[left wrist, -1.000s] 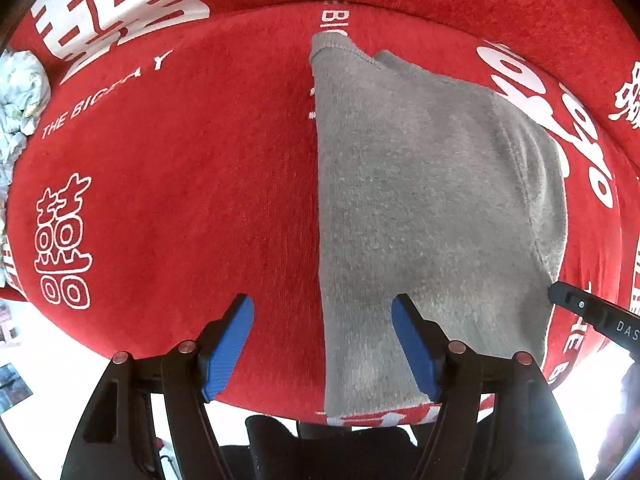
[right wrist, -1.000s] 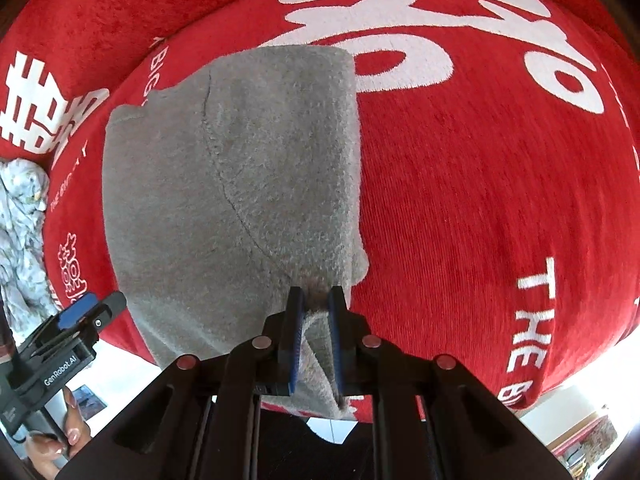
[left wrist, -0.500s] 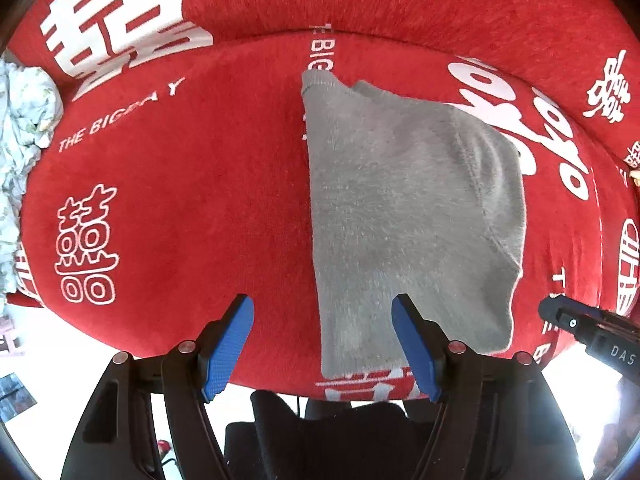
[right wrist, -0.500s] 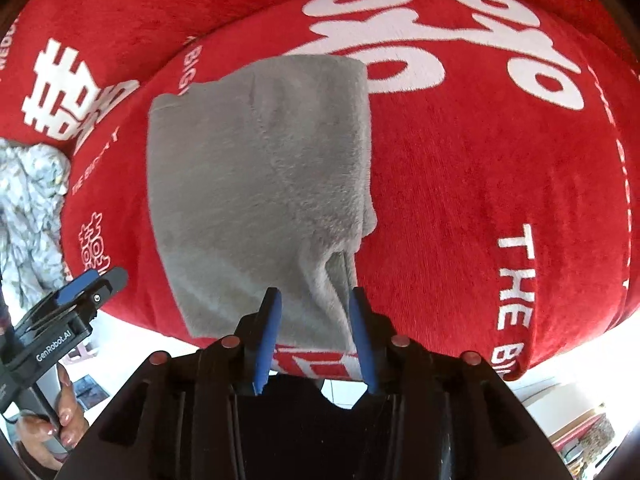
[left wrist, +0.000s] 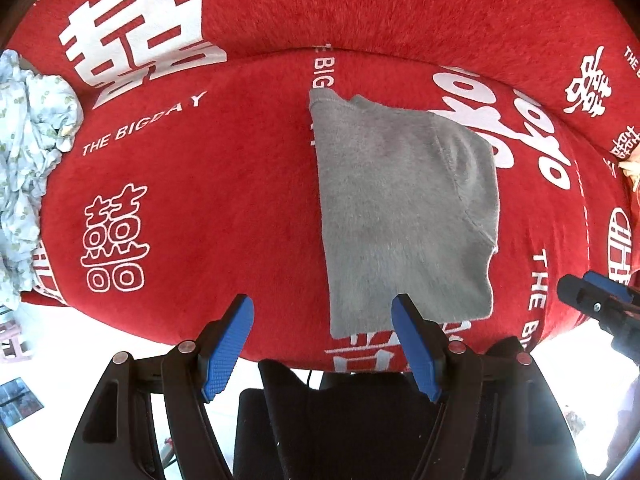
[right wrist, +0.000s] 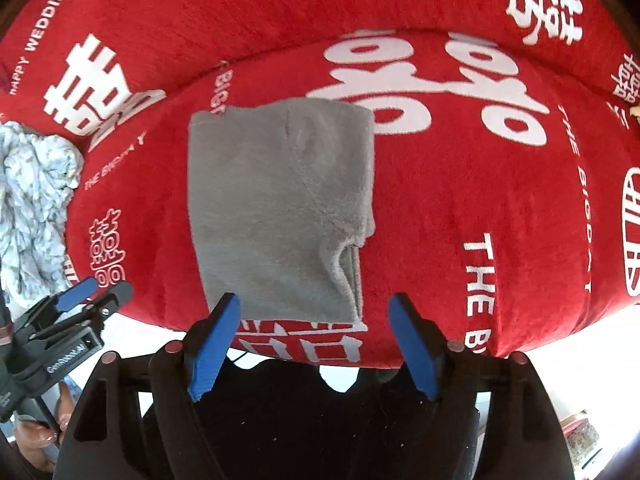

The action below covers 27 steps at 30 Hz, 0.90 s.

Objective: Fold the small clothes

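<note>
- A folded grey garment (left wrist: 404,216) lies flat on a red cushion (left wrist: 224,200), towards the cushion's near edge, its long sides running away from the cameras; a sleeve seam curves across its right half.
- In the right wrist view the same grey garment (right wrist: 280,208) shows a loose fold of fabric standing up along its lower right edge, just above the white lettering at the cushion's front.
- The right gripper (right wrist: 316,348) hovers above the garment's near edge, its jaws having just been opening; they now stand wide apart with the blue pads (right wrist: 212,348) clear of the cloth and nothing pinched between them.
- The left gripper (left wrist: 322,350) also hangs over the near edge with its jaws spread wide, its blue pads (left wrist: 226,348) touching nothing; its right pad lines up with the garment's lower hem, its left pad sits over bare red fabric.
- The red cushion (right wrist: 500,220) carries large white characters and the words "THE BIG DAY"; a second red cushion with matching print rises behind it.
- A crumpled pale floral cloth (left wrist: 28,152) is heaped at the cushion's left end, well apart from the grey garment.
- A hand (right wrist: 48,432) grips the left gripper's handle at the lower left of the right wrist view.
</note>
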Motion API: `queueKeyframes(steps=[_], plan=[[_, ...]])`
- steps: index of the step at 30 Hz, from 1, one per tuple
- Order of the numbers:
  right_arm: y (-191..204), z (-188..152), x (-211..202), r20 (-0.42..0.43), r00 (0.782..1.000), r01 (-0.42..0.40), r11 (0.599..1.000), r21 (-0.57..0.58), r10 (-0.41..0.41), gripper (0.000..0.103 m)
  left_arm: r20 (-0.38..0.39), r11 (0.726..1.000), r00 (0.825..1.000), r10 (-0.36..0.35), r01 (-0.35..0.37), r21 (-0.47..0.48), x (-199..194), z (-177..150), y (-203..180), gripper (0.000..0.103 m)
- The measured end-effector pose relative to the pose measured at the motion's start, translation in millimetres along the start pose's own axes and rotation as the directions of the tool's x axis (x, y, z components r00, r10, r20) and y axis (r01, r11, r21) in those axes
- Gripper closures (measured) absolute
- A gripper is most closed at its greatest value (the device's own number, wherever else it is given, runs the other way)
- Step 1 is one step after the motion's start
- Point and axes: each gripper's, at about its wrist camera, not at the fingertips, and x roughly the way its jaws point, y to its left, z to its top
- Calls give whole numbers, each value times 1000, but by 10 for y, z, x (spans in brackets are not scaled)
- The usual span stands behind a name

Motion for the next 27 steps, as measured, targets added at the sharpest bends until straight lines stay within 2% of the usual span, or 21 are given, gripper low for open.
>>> queueKeyframes(steps=[5, 7, 8, 11, 13, 20, 27], plan=[[153, -23, -152, 43, 997, 72, 996, -47, -70, 22, 7, 1000, 1000, 1, -1, 6, -130, -38, 11, 30], [218, -42, -202, 61, 993, 101, 993, -69, -97, 21, 17, 1000, 1000, 5, -5, 9, -172, -54, 3, 8], [239, -46, -211, 65, 991, 118, 990, -75, -113, 21, 37, 1000, 999, 15, -15, 12, -211, -63, -6, 6], [272, -62, -244, 81, 987, 148, 986, -75, -142, 20, 53, 1000, 998, 17, -18, 23, -268, -75, -44, 5], [262, -66, -253, 84, 987, 143, 988, -64, -137, 1, 50, 1000, 999, 14, -15, 20, -285, -73, -54, 5], [272, -72, -298, 104, 984, 147, 988, -45, -142, 0, 59, 998, 996, 69, -69, 9, -329, -65, -65, 5], [288, -72, -340, 108, 984, 149, 988, -39, -144, 0, 60, 997, 995, 78, -79, 13, -356, -72, -101, 5]])
